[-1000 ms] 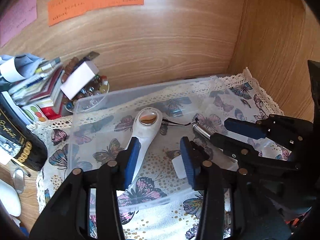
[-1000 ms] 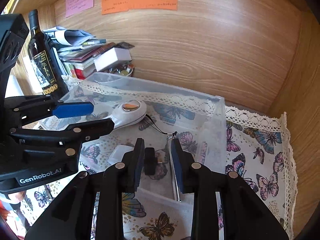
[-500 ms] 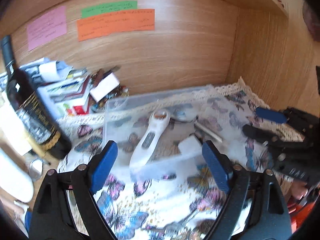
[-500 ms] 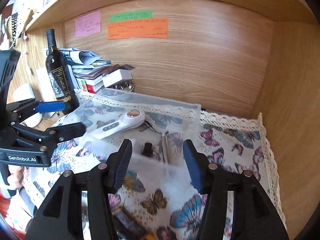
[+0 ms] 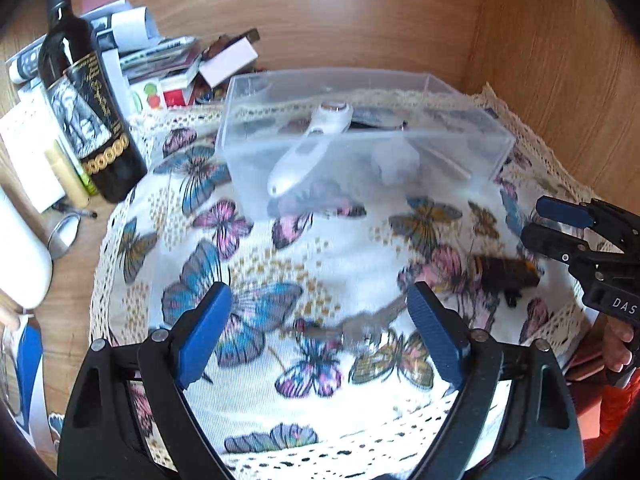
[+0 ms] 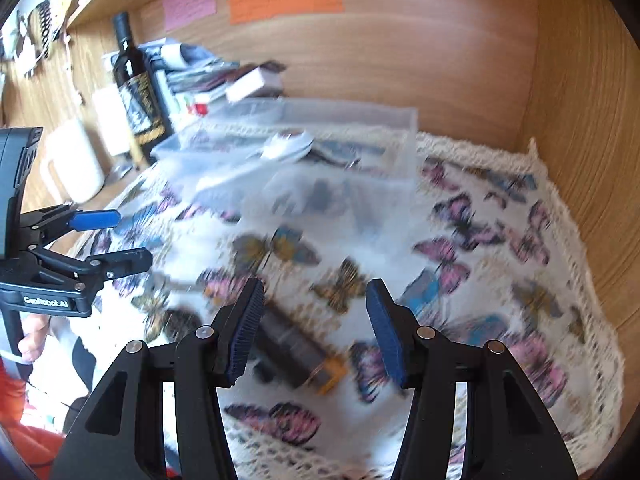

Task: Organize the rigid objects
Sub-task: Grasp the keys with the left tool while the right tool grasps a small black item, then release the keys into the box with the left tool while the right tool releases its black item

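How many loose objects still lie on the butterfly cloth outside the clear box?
2 that I can see. A dark blocky object lies on the cloth near the right side, and a slim metallic object lies near the front. Motion blur or the grippers may hide others.

Motion blur smears the dark brown block with an orange end (image 6: 298,354) lying between the right gripper's (image 6: 316,328) spread fingers; its kind cannot be told. Ahead of those fingers, the clear plastic box (image 6: 404,148) and its contents dissolve into streaks. Between the left gripper's (image 5: 320,332) fingers a thin metallic item (image 5: 360,322) is blurred beyond naming. The sticky-note writing is too small to read.
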Tool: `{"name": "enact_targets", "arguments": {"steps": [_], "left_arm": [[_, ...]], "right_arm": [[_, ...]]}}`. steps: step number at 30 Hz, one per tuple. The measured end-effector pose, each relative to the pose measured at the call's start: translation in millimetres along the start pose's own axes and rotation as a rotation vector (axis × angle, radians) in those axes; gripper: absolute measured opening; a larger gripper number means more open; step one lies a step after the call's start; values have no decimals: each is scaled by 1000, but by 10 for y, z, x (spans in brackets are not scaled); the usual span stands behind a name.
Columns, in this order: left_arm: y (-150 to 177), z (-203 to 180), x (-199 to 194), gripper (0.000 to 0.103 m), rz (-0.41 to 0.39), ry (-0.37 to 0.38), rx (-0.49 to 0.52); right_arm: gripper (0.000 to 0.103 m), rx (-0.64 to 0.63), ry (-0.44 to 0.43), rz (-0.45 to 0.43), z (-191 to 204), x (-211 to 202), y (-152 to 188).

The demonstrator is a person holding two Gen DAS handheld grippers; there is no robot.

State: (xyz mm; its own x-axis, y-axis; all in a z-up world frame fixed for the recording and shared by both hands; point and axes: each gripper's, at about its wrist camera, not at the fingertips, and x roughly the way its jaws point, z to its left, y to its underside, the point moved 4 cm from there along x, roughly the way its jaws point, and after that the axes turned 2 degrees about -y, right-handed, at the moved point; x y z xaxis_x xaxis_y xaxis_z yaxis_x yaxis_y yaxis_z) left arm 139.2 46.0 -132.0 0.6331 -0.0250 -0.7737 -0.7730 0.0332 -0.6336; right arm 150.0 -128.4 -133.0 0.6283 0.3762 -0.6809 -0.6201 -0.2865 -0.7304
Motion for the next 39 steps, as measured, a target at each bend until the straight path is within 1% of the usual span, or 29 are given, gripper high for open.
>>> {"name": "enact_targets", "arguments": {"steps": [2, 5, 7, 9, 11, 15, 17, 18, 20, 21, 23, 26, 28, 30, 31, 39], "left_arm": [[107, -14, 9, 90, 15, -2, 1], [223, -65, 19, 90, 33, 19, 14], [269, -89, 32, 90, 35, 7, 24], [293, -105, 60, 90, 39, -11, 32], [292, -98, 103, 90, 45, -24, 38], [281, -95, 213, 90, 74, 3, 32], [266, -108, 228, 90, 61, 0, 45], [255, -112, 233, 88, 58, 6, 46], [233, -120, 240, 79, 50, 16, 44], [223, -122, 240, 76, 46, 17, 44], [212, -125, 231, 66, 39, 25, 46], [207, -114, 221, 61, 30, 34, 41], [218, -101, 212, 61, 22, 39, 38], [240, -103, 187, 61, 13, 34, 40], [248, -106, 177, 61, 10, 31, 42], [239, -85, 87, 61, -9, 38, 2]], "right_arm": [[50, -5, -10, 17, 58, 35, 65], [50, -18, -32, 40, 147, 79, 134], [49, -26, -41, 49, 190, 98, 163], [46, -35, -56, 54, 233, 100, 183], [41, -44, -71, 63, 268, 103, 203], [36, -64, -88, 81, 321, 124, 259], [34, -72, -88, 92, 339, 137, 283], [34, -73, -94, 96, 347, 141, 290], [33, -78, -106, 103, 365, 145, 301], [33, -81, -109, 105, 372, 147, 304], [33, -84, -112, 111, 382, 164, 303], [33, -77, -115, 120, 387, 220, 287], [32, -70, -115, 123, 388, 260, 270], [22, -66, -109, 125, 386, 285, 263], [20, -64, -109, 126, 381, 288, 258], [20, -53, -108, 67, 367, 157, 190]]}}
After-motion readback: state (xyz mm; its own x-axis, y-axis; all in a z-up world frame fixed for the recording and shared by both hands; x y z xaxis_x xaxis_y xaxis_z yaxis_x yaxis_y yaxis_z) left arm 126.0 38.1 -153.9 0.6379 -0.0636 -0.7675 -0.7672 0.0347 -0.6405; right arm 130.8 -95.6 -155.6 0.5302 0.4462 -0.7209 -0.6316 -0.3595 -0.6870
